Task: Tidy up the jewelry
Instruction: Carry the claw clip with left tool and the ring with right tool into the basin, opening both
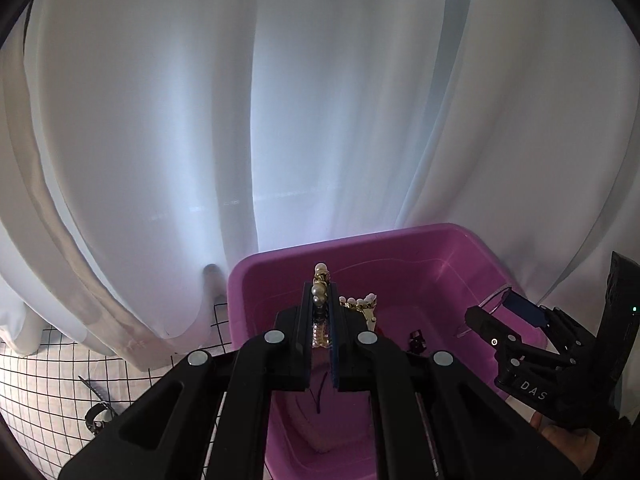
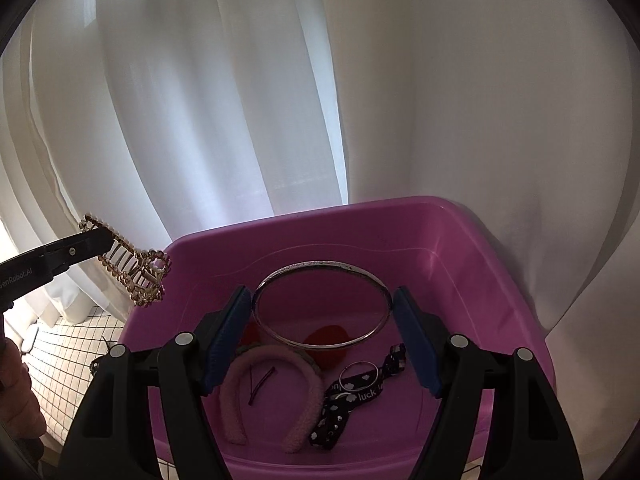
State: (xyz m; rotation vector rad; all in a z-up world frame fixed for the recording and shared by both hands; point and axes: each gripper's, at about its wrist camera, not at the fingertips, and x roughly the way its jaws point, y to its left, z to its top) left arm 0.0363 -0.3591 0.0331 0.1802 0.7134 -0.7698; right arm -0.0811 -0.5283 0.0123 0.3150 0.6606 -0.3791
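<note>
White curtain (image 1: 280,100) fills background; grid-patterned white cloth (image 1: 40,380) covers surface at lower left. Left gripper (image 1: 322,304) clamped on gold pearl hair claw (image 2: 136,276), held above left rim of pink tub (image 2: 480,240). Right gripper (image 2: 322,312) pinches silver bangle (image 2: 320,304) across width, over tub holding pink headband (image 2: 276,392), black ribbon (image 2: 348,400).

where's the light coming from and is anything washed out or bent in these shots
Left wrist view: daylight glows through the sheer white curtain, blowing out its centre; the fisheye darkens the corners. Right wrist view: same backlight; the round-cornered purple plastic tub bows, with faint glare on its wall.
</note>
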